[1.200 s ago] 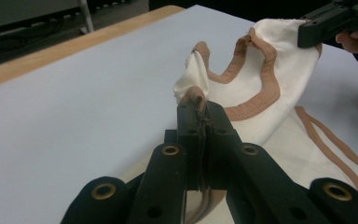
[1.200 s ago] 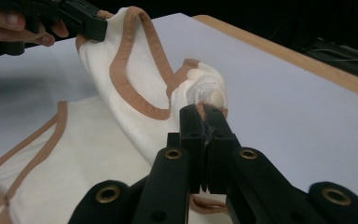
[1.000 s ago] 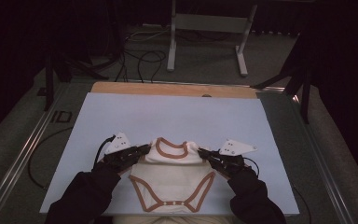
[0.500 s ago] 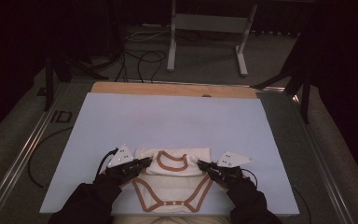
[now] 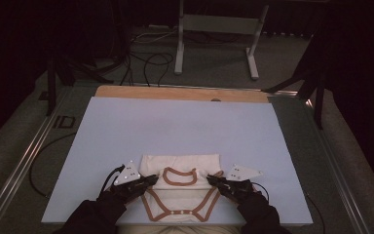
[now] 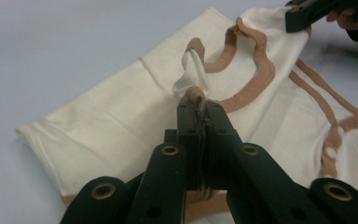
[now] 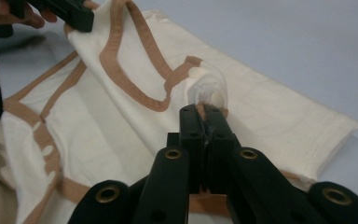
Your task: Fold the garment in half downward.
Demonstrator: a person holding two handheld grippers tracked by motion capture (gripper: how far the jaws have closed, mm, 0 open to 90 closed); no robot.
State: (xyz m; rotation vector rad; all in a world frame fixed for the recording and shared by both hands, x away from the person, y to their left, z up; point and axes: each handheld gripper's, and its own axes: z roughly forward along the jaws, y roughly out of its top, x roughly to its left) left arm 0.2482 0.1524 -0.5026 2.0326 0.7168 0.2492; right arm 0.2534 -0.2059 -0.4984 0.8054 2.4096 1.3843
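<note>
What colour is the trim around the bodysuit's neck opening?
Light brown, tan trim on the cream bodysuit; clearest in the left gripper view.

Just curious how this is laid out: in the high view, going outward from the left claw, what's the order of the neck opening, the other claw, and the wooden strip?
1. Tan-trimmed neck opening, just right of the left claw.
2. Right claw, across the garment.
3. Wooden strip, table's far edge.

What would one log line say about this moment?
left claw: shut on bodysuit, at its neckline | right claw: shut on bodysuit, opposite side | bodysuit: on blue mat, near edge
</note>
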